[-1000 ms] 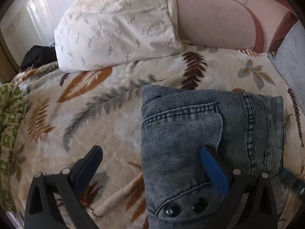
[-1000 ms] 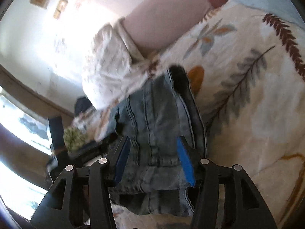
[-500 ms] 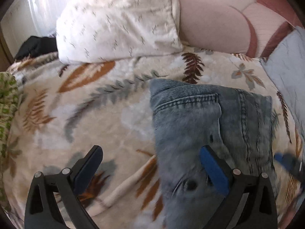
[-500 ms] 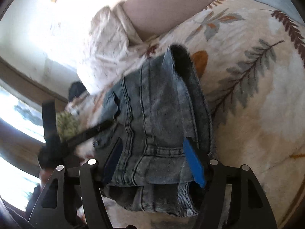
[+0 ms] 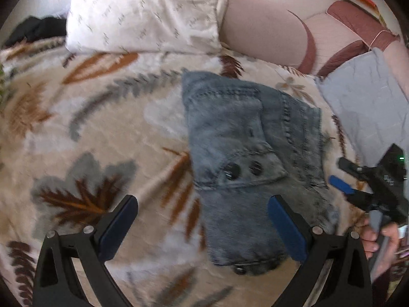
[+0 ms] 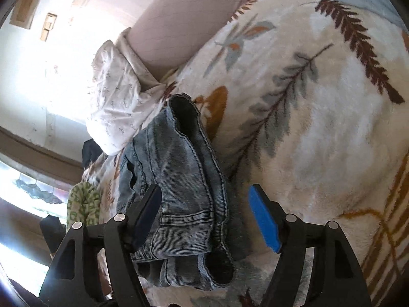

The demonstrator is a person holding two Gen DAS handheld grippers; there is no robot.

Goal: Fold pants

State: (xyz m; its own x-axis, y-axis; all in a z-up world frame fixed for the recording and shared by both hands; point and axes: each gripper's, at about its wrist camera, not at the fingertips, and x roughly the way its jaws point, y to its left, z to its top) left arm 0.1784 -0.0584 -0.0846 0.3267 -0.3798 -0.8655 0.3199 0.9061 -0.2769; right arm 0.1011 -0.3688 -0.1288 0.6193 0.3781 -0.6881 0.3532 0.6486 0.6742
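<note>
The folded blue denim pants lie as a compact bundle on the leaf-patterned blanket, two dark buttons facing up. My left gripper is open and empty, hovering above the bundle's near edge. The right gripper shows at the right of the left wrist view, beside the bundle, held by a hand. In the right wrist view the pants lie stacked in layers, and my right gripper is open around their near end, holding nothing.
A white patterned pillow and a pink headboard stand behind the pants. A grey cushion lies at the right. Green cloth and dark clothing sit at the bed's left edge.
Both grippers have drawn back from the pants. The left one, which hovered over the bundle, now sits farther back and higher. The right one has opened wider.
</note>
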